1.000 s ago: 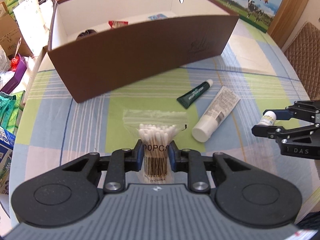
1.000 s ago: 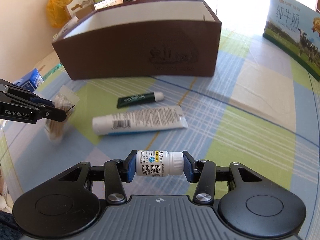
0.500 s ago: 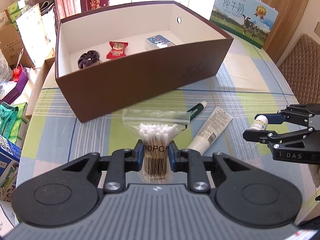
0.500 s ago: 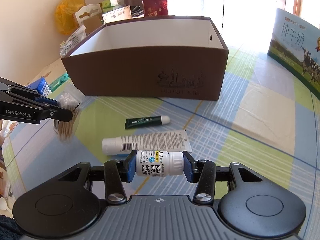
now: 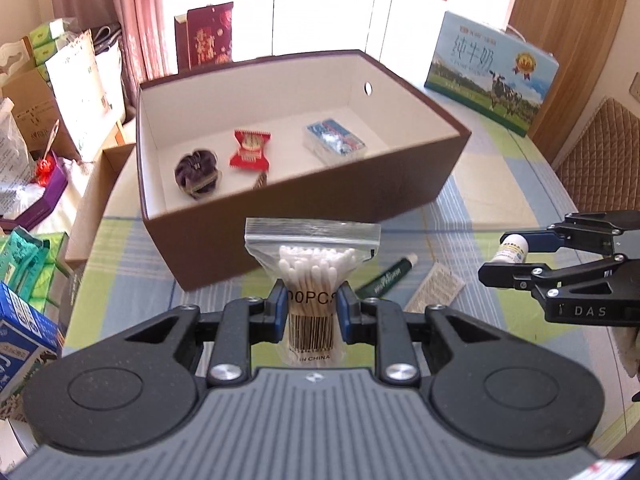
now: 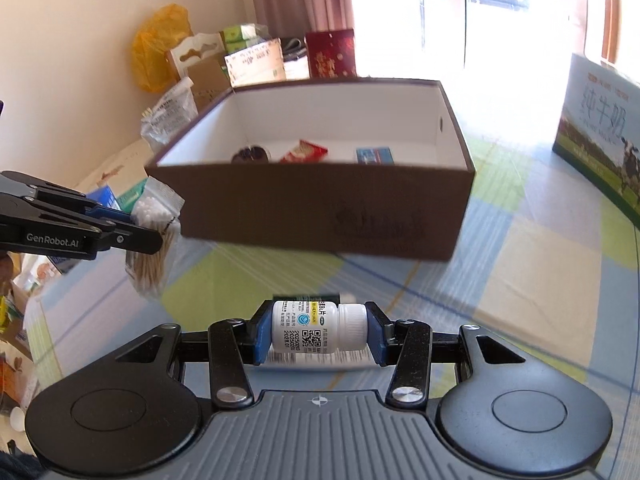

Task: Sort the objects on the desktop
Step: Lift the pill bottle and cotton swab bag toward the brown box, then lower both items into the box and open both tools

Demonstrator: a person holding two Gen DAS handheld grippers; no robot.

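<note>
Only the left wrist view looks down into the brown box, showing a purple pouch, a red sachet and a blue-and-white packet on its white floor, plus a green tube and a white tube lying on the counter just in front of the box. The right wrist view sees those box items only over the near wall, but adds a yellow bag and stacked packages behind the box.

The left tongs are closed tight on a zip bag of cotton swabs, held upright in front of the box. The right tongs are part-open, clamping a small white bottle end to end, lying sideways, to the right of the box front.

A checked blue, green and white cloth covers the counter. A milk carton stands right of the box; curtains and a bright window lie behind it.
</note>
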